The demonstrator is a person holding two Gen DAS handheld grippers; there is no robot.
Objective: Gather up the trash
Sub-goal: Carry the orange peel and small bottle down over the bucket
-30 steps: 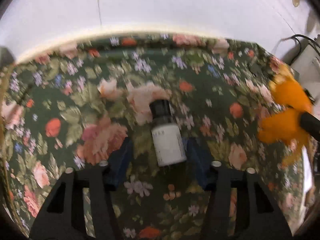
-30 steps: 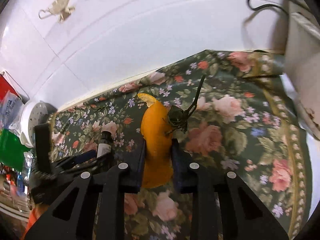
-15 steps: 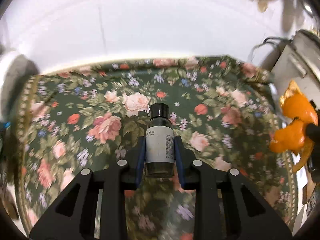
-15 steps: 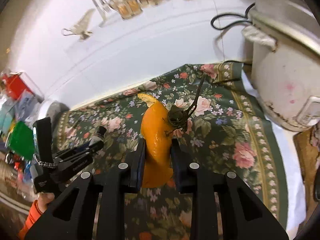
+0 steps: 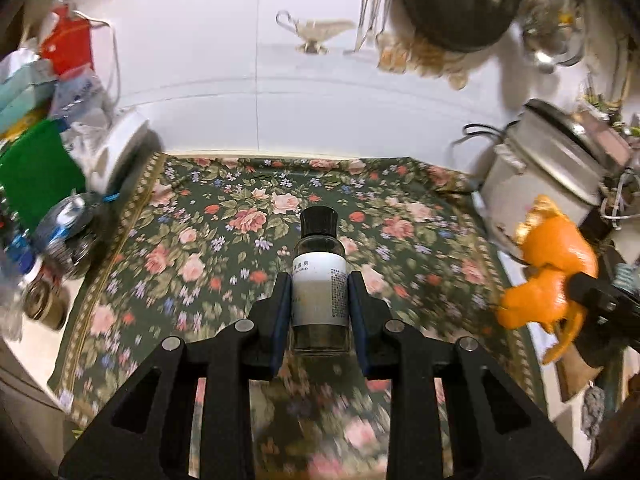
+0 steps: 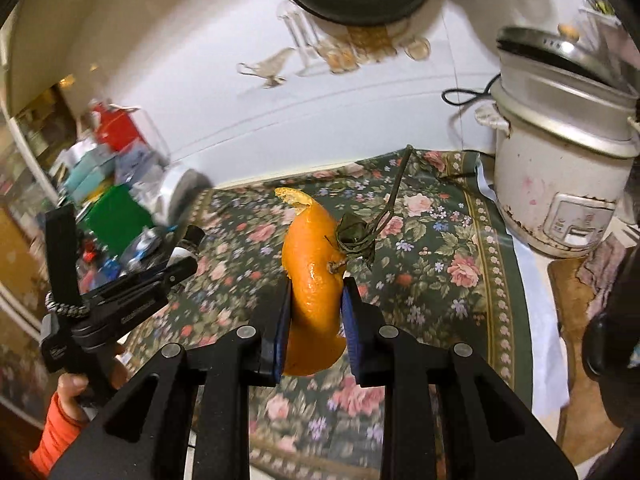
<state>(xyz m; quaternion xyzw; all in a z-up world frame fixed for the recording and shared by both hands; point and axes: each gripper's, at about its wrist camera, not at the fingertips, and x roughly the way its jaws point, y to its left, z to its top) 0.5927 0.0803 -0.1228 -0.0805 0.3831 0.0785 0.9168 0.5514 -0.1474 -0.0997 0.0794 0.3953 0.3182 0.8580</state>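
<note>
My left gripper [image 5: 319, 286] is shut on a small glass bottle [image 5: 319, 280] with a black cap and a white label, held upright well above the floral tablecloth [image 5: 208, 240]. My right gripper [image 6: 316, 296] is shut on a piece of orange peel [image 6: 314, 276] with a dry stem and withered leaf [image 6: 360, 236] still attached. The left wrist view shows the same orange peel [image 5: 548, 276] at the far right. In the right wrist view the left gripper [image 6: 188, 252] shows at the left, held by a hand [image 6: 72, 384] in an orange sleeve.
A worn white rice cooker [image 6: 560, 168] stands at the cloth's right edge with a black cord behind it. Boxes, a green pack [image 5: 34, 172] and cans [image 5: 64, 224] crowd the left side. A dark pan [image 5: 452, 0] and utensils hang on the white wall.
The left gripper closed on the bottle and lifted it off the cloth. Both grippers rose and drew back, so more of the wall, cooker and clutter shows. The peel stayed gripped.
</note>
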